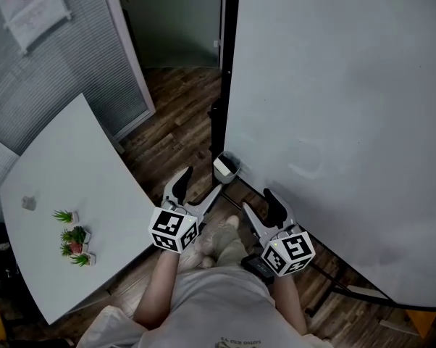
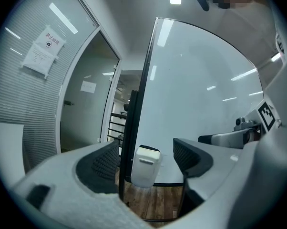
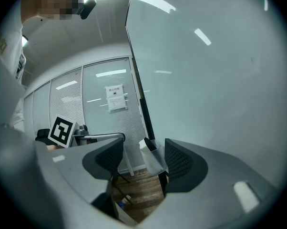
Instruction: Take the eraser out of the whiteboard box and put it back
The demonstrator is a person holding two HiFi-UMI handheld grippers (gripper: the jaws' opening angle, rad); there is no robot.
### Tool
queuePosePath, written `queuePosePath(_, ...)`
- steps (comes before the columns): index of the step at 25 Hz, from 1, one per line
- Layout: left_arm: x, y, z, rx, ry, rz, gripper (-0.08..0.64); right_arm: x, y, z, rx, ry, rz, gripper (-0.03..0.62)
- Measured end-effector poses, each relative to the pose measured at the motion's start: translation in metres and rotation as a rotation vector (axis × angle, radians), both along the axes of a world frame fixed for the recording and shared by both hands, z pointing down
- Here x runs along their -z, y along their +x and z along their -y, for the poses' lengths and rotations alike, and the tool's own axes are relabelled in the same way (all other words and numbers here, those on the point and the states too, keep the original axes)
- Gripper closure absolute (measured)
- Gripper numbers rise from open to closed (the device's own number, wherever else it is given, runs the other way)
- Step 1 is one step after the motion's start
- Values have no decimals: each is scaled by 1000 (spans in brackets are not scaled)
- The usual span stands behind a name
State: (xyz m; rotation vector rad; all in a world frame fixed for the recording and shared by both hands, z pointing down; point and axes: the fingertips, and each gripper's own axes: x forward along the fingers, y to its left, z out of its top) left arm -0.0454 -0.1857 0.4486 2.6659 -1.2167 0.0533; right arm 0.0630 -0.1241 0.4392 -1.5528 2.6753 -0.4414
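The small white whiteboard box (image 1: 226, 167) hangs at the lower left corner of the big whiteboard (image 1: 334, 107). Its inside looks dark, and I cannot make out the eraser in it. My left gripper (image 1: 196, 191) is open just below and left of the box, holding nothing. My right gripper (image 1: 263, 210) is also open and empty, lower right of the box, close to the board's bottom edge. In the left gripper view the box (image 2: 146, 167) shows ahead between the spread pads of the left gripper (image 2: 146, 157). In the right gripper view the box (image 3: 152, 159) lies close to the right pad (image 3: 179, 160).
A white table (image 1: 66, 194) with small potted plants (image 1: 74, 238) stands at the left. Behind it is a glass wall with blinds (image 1: 51, 64) and a posted notice (image 1: 33, 6). The whiteboard's black frame post (image 1: 229, 56) and stand legs (image 1: 334, 285) rest on the wooden floor (image 1: 174, 129).
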Motion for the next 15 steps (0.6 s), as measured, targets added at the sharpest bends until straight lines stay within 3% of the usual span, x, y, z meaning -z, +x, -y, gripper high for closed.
queuePosePath(15,-18,27,17,-67,-25,58,233,-11,1,17,56,-9,10,322)
